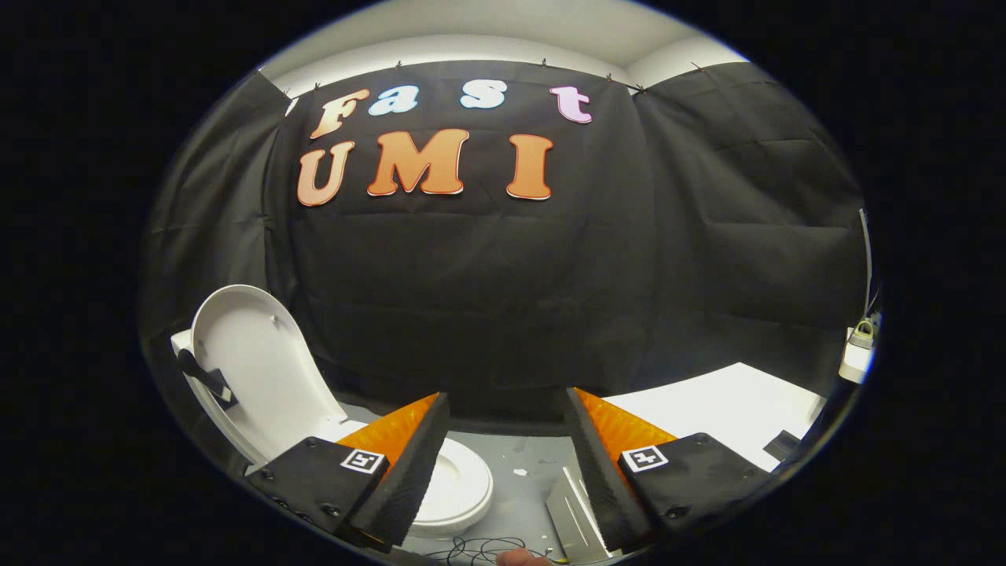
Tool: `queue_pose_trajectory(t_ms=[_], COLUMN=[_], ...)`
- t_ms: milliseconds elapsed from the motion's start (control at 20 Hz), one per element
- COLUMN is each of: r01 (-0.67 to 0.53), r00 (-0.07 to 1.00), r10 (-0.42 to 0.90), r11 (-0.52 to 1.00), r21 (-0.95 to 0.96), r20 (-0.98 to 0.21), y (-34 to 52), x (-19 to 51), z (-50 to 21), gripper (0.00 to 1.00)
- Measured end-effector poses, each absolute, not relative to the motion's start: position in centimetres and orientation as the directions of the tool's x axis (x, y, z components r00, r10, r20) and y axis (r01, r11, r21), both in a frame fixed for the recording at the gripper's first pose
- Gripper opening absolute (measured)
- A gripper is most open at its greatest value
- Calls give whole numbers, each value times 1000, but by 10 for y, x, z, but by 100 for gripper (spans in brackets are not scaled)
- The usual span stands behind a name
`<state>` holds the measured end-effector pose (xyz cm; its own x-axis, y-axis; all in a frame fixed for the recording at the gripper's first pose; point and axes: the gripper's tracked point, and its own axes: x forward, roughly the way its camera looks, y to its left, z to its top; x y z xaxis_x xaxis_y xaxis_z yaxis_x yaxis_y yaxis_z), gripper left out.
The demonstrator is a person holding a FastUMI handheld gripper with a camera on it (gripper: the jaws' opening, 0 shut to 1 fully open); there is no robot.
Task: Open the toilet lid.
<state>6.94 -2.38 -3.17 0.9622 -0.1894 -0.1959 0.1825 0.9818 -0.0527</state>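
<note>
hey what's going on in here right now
A person is holding a gripper in a booth with a toilet. The toilet lid already stands raised and upright above the seat, off to the left of the fingers. The gripper is open, holds nothing, and is apart from the lid. A white table sits to the right.

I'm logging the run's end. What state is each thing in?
toilet lid: raised, leaning back, upright
toilet seat: down on the bowl
claw: open, holding nothing, off to the side of the toilet
</note>
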Motion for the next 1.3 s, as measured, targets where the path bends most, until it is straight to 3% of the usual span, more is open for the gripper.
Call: queue_pose_trajectory(t_ms=[1300], r01=[260], r00=[931], r10=[-264], r11=[964], r21=[-48], r20=[-250], y=[-58], x=[49], z=[-87], gripper=[94])
